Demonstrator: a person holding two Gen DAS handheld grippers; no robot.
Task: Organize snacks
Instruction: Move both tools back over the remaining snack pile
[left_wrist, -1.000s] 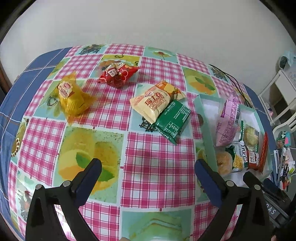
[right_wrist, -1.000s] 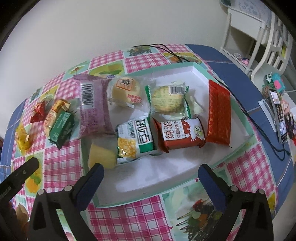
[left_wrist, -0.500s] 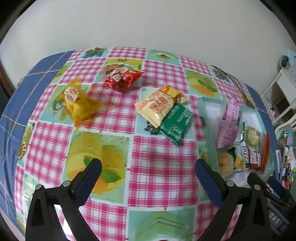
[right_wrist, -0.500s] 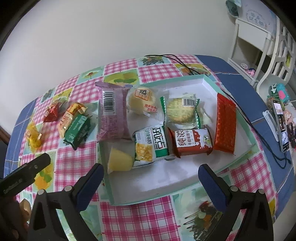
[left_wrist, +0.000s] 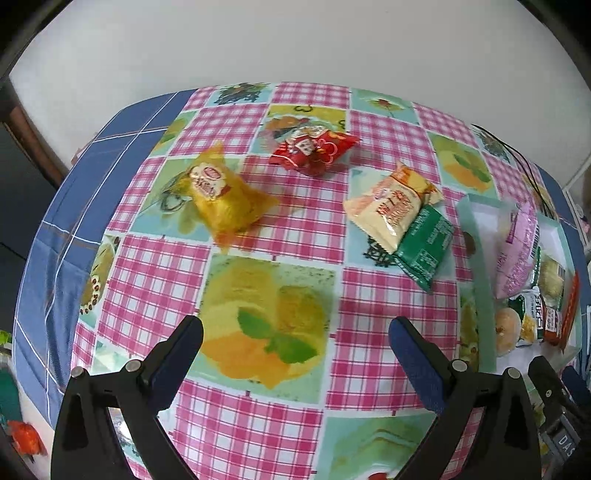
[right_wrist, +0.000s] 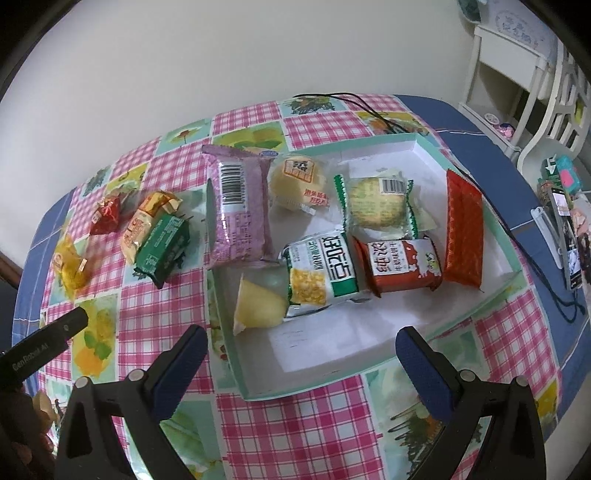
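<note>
- My left gripper (left_wrist: 295, 328) hangs with its jaws wide apart, nothing between them, over the glossy checked tablecloth (left_wrist: 369, 354) — pink gingham squares mixed with printed fruit panels.
- My right gripper (right_wrist: 301, 338) is spread just as wide, empty, above the near edge of the tray (right_wrist: 255, 384), a shallow rectangular box with mint-green walls and a white floor.
- Four snacks lie loose on the cloth beyond my left jaws: a crinkly yellow pouch (left_wrist: 227, 195) toward the table's left edge, a puffed red packet (left_wrist: 312, 151) nearer the far edge, and a cream-and-orange pillow pack (left_wrist: 393, 206) with a flat green foil pack (left_wrist: 424, 243) touching its right side, both close to the tray's left wall.
- In the tray: a purple wrapper (right_wrist: 236, 210) with a barcode, propped over the left wall; a round bun (right_wrist: 297, 181) in clear film; a pale round cake (right_wrist: 375, 203) with green zigzag seams; a long textured red bar (right_wrist: 463, 236) by the right wall; a red-and-white pack (right_wrist: 400, 266); a green-and-white corn-print bag (right_wrist: 321, 277); a yellow wedge (right_wrist: 258, 306) in clear film, partly tucked under that bag.
- From the left wrist view the tray's contents are squeezed into the right rim — hard to read there.
- A black cable (right_wrist: 376, 114) trails over the table's far right corner.
</note>
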